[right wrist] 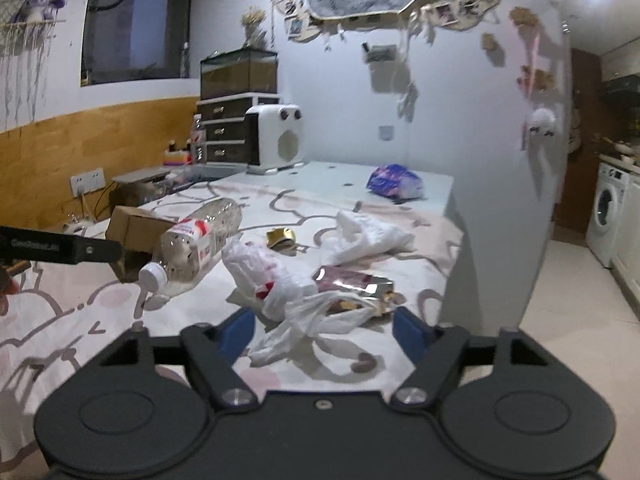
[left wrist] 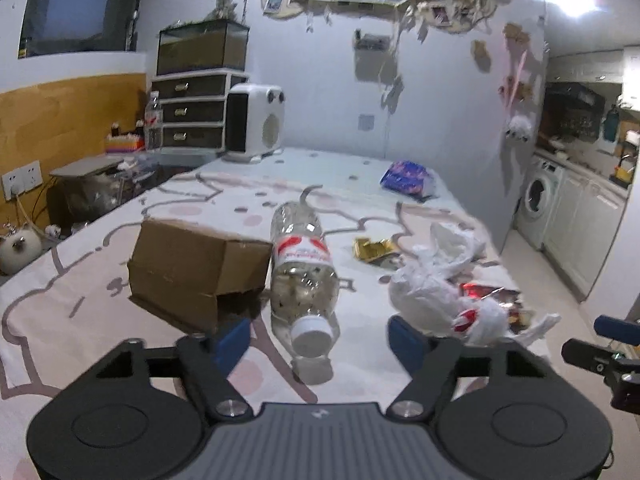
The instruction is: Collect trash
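Trash lies on a bed with a pink-and-white cover (left wrist: 80,280). My left gripper (left wrist: 318,338) is open, and the white cap of a clear plastic bottle (left wrist: 302,268) lies between its blue pads, untouched. A brown cardboard box (left wrist: 196,268) sits just left of the bottle. My right gripper (right wrist: 324,334) is open over a crumpled white plastic bag (right wrist: 280,280), whose handles lie between the pads. Beside the bag is a shiny red snack wrapper (right wrist: 356,284). Farther back are a gold wrapper (right wrist: 282,238), another white bag (right wrist: 368,234) and a blue packet (right wrist: 394,182).
A white heater (left wrist: 256,120) and a drawer unit (left wrist: 192,112) with a glass tank on top stand beyond the bed's far end. A decorated wall (right wrist: 500,160) borders the bed on the right. A washing machine (right wrist: 606,214) and tiled floor lie further right.
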The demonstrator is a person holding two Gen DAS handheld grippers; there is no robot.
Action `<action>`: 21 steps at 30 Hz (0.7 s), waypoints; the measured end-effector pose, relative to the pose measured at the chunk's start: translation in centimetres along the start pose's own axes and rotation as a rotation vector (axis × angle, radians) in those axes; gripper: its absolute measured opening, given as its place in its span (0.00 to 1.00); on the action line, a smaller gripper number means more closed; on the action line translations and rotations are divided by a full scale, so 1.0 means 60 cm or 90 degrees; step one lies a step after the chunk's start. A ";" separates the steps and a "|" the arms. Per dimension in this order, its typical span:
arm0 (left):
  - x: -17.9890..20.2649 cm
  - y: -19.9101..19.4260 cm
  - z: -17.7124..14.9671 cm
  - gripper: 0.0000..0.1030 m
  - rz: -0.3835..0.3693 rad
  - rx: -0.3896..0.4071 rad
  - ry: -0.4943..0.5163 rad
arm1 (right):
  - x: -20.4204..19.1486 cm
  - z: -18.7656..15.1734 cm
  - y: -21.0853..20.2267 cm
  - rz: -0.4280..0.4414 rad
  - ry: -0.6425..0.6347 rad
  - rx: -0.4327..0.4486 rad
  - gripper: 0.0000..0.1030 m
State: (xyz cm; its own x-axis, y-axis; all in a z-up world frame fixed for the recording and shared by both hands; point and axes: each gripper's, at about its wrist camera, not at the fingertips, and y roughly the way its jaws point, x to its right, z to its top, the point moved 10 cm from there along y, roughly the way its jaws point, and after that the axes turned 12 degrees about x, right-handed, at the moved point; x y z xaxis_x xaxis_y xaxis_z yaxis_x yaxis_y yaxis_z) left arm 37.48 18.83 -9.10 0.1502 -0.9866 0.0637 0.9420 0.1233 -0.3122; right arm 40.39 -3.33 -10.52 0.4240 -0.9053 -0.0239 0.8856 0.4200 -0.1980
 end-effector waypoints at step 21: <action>-0.018 0.087 -0.056 0.32 0.037 -0.044 -0.050 | -0.030 -0.016 0.027 0.057 0.068 -0.050 0.07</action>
State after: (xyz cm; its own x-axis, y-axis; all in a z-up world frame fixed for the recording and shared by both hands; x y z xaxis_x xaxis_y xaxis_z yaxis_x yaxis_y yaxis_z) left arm 41.23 20.18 -14.00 0.2289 -0.9664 0.1166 0.9087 0.1692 -0.3816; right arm 40.85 -1.07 -11.72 0.4738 -0.8681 -0.1483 0.8264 0.4965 -0.2657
